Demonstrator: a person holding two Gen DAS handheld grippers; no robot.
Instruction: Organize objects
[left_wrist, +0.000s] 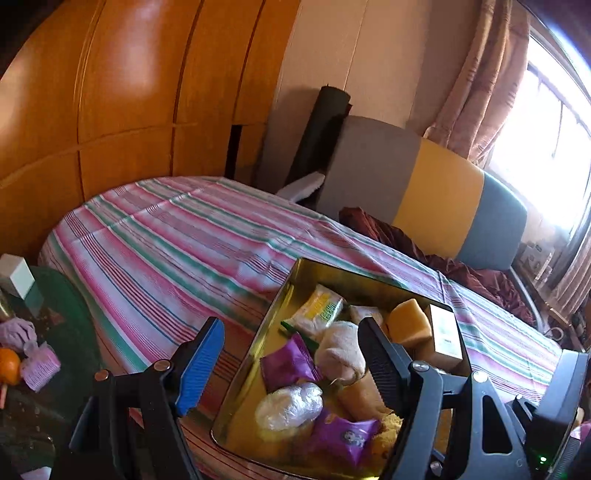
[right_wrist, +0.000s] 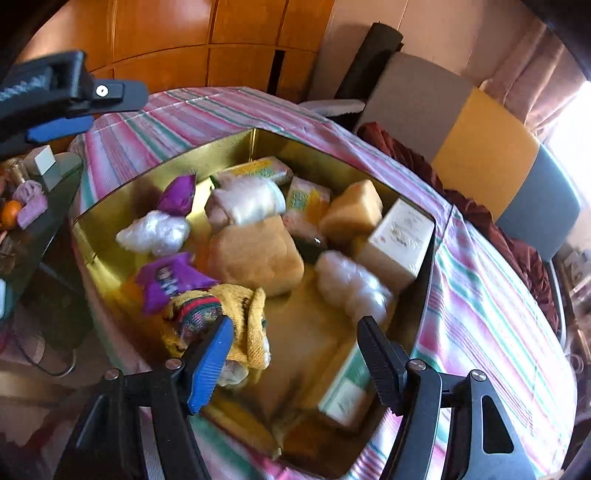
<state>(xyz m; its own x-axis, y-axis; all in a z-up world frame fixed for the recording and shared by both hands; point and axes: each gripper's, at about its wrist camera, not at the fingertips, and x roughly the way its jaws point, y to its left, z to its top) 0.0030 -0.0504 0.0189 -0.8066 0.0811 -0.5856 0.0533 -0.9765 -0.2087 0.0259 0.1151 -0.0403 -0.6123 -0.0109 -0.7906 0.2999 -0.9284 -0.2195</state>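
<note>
You've got the striped bed (left_wrist: 177, 236) carrying the gold tin (right_wrist: 155, 166), which sits near the bed's edge and is already crammed: sponges, a white box (right_wrist: 399, 236), purple packets, and a yellow knit sock (right_wrist: 247, 317). Your left gripper (left_wrist: 291, 362) hangs over the tin's left wall, fingers spread wide, nothing in them. Your right gripper (right_wrist: 295, 354) hovers over the tin's near end, fingers apart and empty too, blue one just beside the sock. My worry: snag that sock or nudge the wall and the tin could slide on the soft bedding.
</note>
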